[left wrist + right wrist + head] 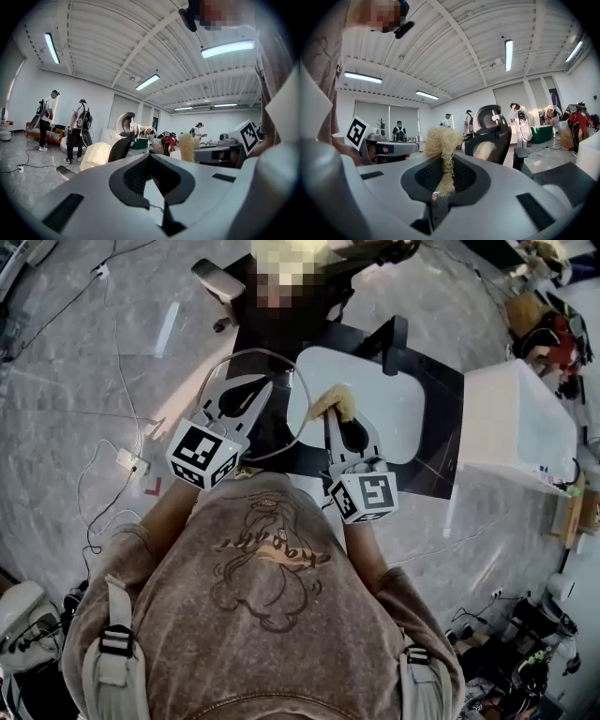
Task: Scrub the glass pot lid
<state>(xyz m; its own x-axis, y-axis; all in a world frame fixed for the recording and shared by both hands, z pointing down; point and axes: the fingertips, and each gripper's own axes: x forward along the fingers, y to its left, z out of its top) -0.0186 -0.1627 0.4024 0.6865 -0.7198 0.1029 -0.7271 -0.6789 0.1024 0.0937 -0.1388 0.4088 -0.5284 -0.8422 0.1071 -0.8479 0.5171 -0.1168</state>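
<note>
In the head view the round glass pot lid (281,423) is held up on edge above the black table. My left gripper (255,390) is shut on the lid's rim, and a clear piece of the lid (153,199) shows between its jaws in the left gripper view. My right gripper (334,418) is shut on a yellowish fibrous scrubber (336,401), which sits at the lid's right edge. The right gripper view has the scrubber (443,143) sticking up out of the closed right gripper (440,164). Whether the scrubber touches the glass I cannot tell.
A white basin (384,399) is set into the black table (441,427), with a dark faucet (398,338) behind it. A white box (520,423) stands to the right, an office chair (220,282) beyond the table. Cables lie on the floor at left. Several people stand far off.
</note>
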